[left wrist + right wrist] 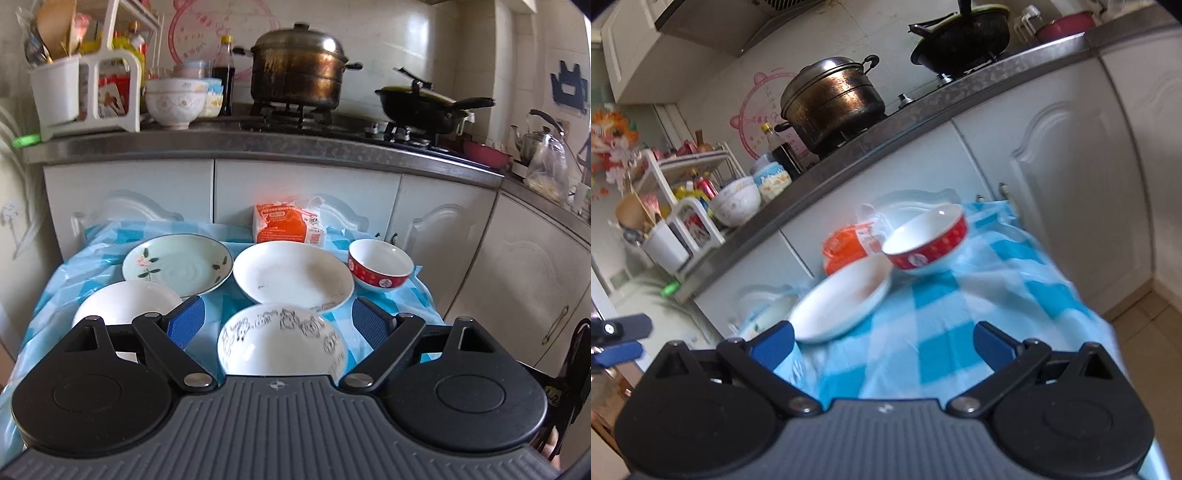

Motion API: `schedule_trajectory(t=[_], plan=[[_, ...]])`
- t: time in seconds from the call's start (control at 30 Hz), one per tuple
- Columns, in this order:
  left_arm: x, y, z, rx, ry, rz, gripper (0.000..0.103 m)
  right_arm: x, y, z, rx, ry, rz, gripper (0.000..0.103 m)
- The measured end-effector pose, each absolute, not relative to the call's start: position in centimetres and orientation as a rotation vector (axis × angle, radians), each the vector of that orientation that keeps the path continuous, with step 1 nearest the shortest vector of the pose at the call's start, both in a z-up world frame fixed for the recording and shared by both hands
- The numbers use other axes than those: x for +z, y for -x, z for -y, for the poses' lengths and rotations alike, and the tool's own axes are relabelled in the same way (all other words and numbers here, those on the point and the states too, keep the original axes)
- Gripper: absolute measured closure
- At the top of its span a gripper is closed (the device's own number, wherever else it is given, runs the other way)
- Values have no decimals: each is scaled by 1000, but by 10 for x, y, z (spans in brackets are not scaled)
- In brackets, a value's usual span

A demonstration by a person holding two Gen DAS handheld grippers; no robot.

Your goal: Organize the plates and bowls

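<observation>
Five dishes sit on the blue-checked desk (236,302). The left hand-held gripper (277,319), fingers apart, straddles the cartoon-printed white bowl (282,338) at lower centre; the right hand-held gripper (884,341), fingers apart, faces the red-banded bowl (927,240) mid-frame.

On the cloth-covered surface (92,266), the flower plate (177,264) lies at the back left with the plain plate (293,275) to its right, and the banded bowl (380,264) sits right of that plate, with the packet (284,223) behind the plain plate against the cabinet doors. In front of the flower plate sits a plain bowl (125,304), and in front of the plain plate sits the drawn-on bowl (282,338), which lies between the spread fingers of the left tongs (277,325). Behind and above, the counter (258,147) carries a rack (92,92) at left, stacked bowls (175,101) beside it, then a pot (299,68) and a wok (424,107) to the right.
</observation>
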State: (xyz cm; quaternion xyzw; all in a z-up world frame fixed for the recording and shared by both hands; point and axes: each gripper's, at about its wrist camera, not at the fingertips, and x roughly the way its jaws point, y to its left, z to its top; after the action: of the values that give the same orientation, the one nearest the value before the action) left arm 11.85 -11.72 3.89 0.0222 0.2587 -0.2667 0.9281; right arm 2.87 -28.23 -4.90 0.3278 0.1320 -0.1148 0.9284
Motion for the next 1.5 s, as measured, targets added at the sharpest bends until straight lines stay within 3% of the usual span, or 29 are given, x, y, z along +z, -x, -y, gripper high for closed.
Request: schedule_trajectory(t=[0.37, 0.63, 1.23, 1.5], plan=[[38, -218, 166, -572, -79, -603, 0, -58, -106, 311, -137, -838, -211, 2], [21, -281, 208, -585, -167, -682, 1, -74, -135, 323, -92, -975, -231, 10], [-37, -383, 259, -547, -281, -769, 30, -85, -154, 317, -6, -1054, -271, 12], [-56, -399, 274, -574, -311, -823, 42, -85, -158, 315, 54, -1066, -266, 7]])
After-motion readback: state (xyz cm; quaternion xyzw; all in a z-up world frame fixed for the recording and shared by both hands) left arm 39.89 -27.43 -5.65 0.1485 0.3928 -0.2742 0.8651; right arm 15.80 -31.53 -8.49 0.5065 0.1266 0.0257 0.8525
